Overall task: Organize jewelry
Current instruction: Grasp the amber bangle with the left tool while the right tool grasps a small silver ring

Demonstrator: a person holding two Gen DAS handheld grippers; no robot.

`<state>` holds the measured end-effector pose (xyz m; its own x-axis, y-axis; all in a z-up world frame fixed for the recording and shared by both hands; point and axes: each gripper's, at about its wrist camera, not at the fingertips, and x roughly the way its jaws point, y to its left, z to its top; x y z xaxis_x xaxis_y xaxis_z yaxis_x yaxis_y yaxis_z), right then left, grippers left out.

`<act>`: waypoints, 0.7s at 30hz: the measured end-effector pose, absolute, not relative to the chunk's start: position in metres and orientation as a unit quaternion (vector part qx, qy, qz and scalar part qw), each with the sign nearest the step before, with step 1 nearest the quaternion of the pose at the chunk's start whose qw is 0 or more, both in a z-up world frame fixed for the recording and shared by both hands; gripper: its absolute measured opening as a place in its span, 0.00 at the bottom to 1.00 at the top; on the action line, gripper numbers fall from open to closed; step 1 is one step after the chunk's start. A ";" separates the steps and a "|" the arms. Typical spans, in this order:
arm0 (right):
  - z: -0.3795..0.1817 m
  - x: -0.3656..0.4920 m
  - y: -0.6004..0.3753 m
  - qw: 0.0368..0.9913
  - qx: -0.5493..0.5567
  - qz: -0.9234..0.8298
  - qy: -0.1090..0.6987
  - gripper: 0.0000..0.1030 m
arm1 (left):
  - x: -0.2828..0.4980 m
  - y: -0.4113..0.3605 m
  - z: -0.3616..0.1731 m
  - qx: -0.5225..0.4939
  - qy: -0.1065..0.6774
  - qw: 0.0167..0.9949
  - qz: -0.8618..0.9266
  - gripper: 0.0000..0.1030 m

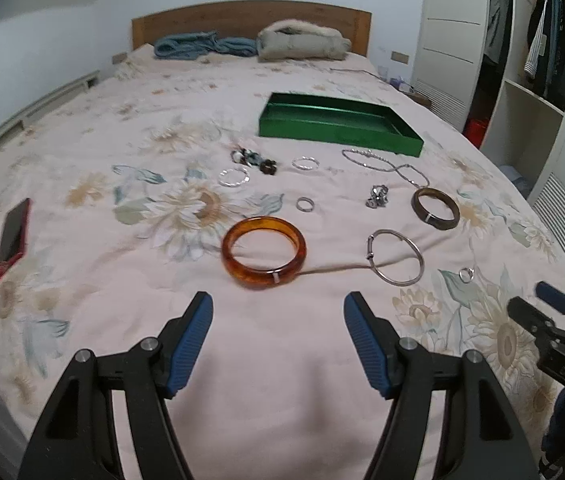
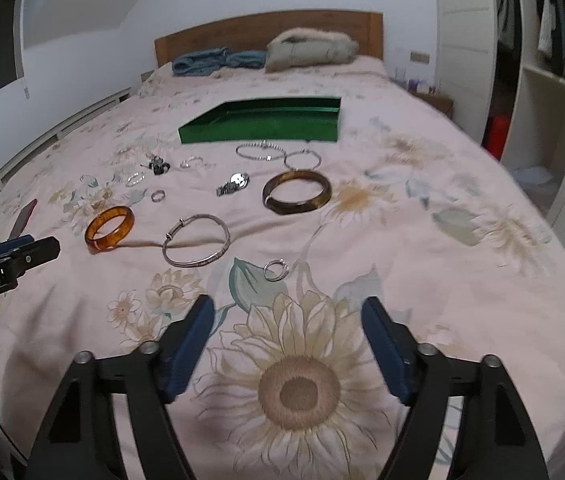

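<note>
Jewelry lies spread on a floral bedspread before an empty green tray [image 1: 362, 136] [image 2: 242, 134]. An amber bangle [image 1: 263, 275] [image 2: 100, 242] lies just ahead of my open, empty left gripper [image 1: 278, 304]. A thin silver bangle [image 1: 414, 249] [image 2: 218, 222], a dark brown bangle [image 1: 436, 208] [image 2: 296, 206], a small ring [image 1: 467, 275] [image 2: 276, 270], a silver ring [image 1: 305, 204], silver chains [image 1: 382, 162] [image 2: 260, 151] and a crumpled silver piece [image 1: 377, 197] [image 2: 234, 184] lie around. My right gripper [image 2: 288, 308] is open and empty, short of the small ring.
A red hairbrush [image 1: 2, 248] lies at the bed's left edge. Folded blue cloth [image 1: 202, 46] and a beige coat [image 1: 302, 42] lie by the wooden headboard. A wardrobe with hanging clothes [image 1: 538, 52] stands to the right.
</note>
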<state>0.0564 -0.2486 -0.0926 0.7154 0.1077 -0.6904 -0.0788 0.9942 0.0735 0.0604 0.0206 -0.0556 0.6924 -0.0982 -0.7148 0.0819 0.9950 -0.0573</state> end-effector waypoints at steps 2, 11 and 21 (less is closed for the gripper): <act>-0.101 0.071 -0.249 0.920 0.027 0.063 0.386 0.60 | 0.071 0.019 -0.060 -0.011 0.392 0.918 -0.063 0.64; -0.125 0.123 -0.249 0.900 0.041 0.106 0.421 0.46 | 0.129 0.000 -0.082 0.012 0.413 0.906 -0.091 0.48; -0.139 0.143 -0.243 0.891 0.005 0.116 0.438 0.23 | 0.162 -0.017 -0.118 0.048 0.450 0.887 -0.086 0.23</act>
